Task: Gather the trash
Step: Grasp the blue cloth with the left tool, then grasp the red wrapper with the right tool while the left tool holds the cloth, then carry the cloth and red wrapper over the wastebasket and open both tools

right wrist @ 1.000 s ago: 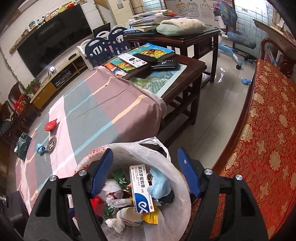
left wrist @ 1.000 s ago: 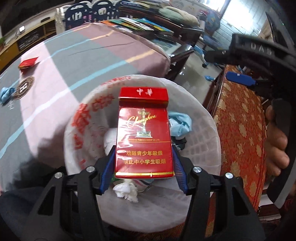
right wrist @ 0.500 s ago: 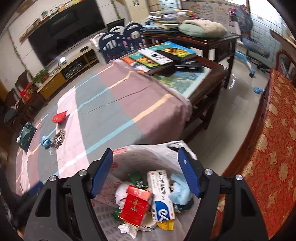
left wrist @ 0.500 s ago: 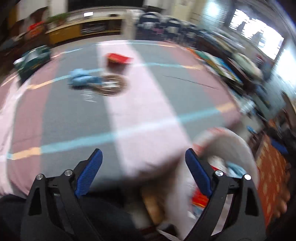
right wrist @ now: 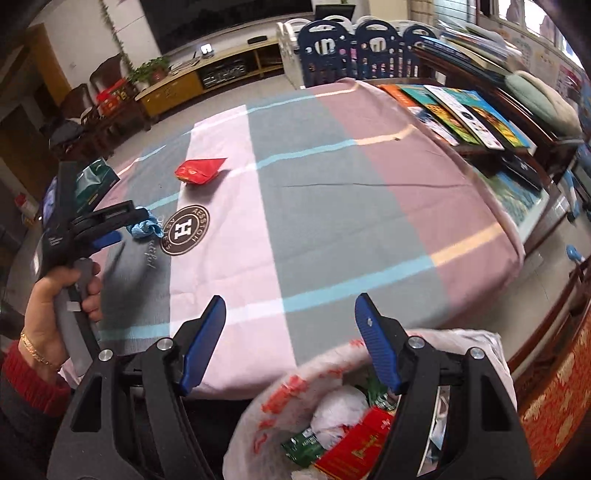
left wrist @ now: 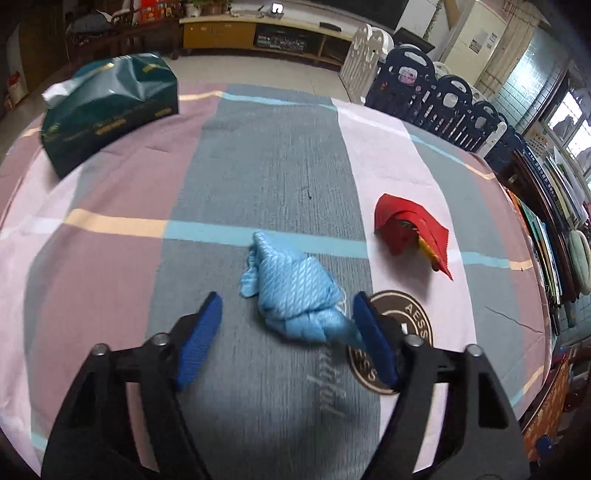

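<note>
Crumpled blue wad lies mid-table, long axis running far-left to near-right, between the left gripper's spread, just-narrowing jaws. Right gripper spread, empty. Round logo reads "H".

Table ahead of claw is covered w/ striped cloth in pink, grey and mauve. Beyond it, a low yellow TV cabinet is set along far wall, dark TV hung above. Navy and white playpen panels are stood to far right. A dark wood table w/ books is seen at right. Floor is pale tile. Daylight is let in through windows at right.
</note>
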Available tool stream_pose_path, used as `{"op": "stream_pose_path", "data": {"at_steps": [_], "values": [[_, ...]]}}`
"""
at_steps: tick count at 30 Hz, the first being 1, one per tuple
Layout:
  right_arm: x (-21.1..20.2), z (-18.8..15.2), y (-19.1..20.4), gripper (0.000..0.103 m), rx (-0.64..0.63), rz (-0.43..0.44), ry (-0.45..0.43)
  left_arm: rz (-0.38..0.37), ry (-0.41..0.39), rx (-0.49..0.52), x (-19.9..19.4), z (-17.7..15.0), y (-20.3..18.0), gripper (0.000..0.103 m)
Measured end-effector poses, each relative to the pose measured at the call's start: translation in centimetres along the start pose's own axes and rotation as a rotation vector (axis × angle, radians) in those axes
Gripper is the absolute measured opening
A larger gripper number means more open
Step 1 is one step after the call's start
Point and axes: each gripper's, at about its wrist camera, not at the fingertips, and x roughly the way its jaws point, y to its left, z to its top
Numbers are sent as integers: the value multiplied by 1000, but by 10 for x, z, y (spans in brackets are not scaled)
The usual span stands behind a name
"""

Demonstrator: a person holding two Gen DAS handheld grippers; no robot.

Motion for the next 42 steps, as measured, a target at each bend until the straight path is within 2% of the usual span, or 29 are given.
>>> {"op": "stream_pose_path", "data": {"at_steps": [1, 2, 3, 6, 11, 16, 18, 19, 21, 22, 23, 24, 25, 26, 28, 30, 36, 42], "values": [[5, 5, 5, 71, -11, 0, -3, -3, 11, 9, 7, 2, 0, 49], [10, 10, 9, 71, -21, -1, -8, -16, 5, 23, 10, 4, -2, 48], [15, 16, 13, 71, -30, 0, -14, -19, -9, 47, 11, 4, -4, 37], [35, 39, 29, 71, -73, -20, -48, -30, -30, 86, 4, 1, -5, 27], [86, 81, 94, 71, -297, -97, -68, -40, -110, 30, -41, -22, 25, 27], [140, 103, 169, 71, -575, -203, -99, -51, -134, -40, -82, -64, 66, 27], [160, 107, 189, 71, -660, -247, -107, -119, -181, -82, -96, -69, 81, 27], [168, 110, 193, 71, -676, -261, -98, -122, -199, -80, -99, -71, 85, 27], [185, 117, 192, 71, -666, -275, -48, -61, -209, -41, -102, -70, 89, 27], [191, 121, 189, 69, -642, -259, -19, -57, -209, -42, -102, -70, 91, 27], [194, 125, 183, 56, -612, -235, 6, -77, -205, -58, -101, -69, 94, 27], [196, 127, 179, 46, -588, -223, 25, -86, -203, -63, -101, -68, 94, 27], [194, 128, 172, 40, -559, -227, 25, -81, -208, -57, -103, -70, 93, 27], [190, 129, 166, 26, -539, -207, 21, -74, -216, -47, -106, -71, 92, 27], [180, 128, 157, 18, -511, -168, 24, -68, -234, -22, -113, -74, 87, 27], [159, 123, 145, 17, -480, -143, -5, -70, -246, -6, -122, -78, 83, 27], [76, 86, 104, 17, -348, 24, -39, -34, -244, 43, -155, -113, 67, 27], [-12, 29, 36, 17, -195, 110, -57, -88, -238, 120, -191, -145, 30, 27]]}}
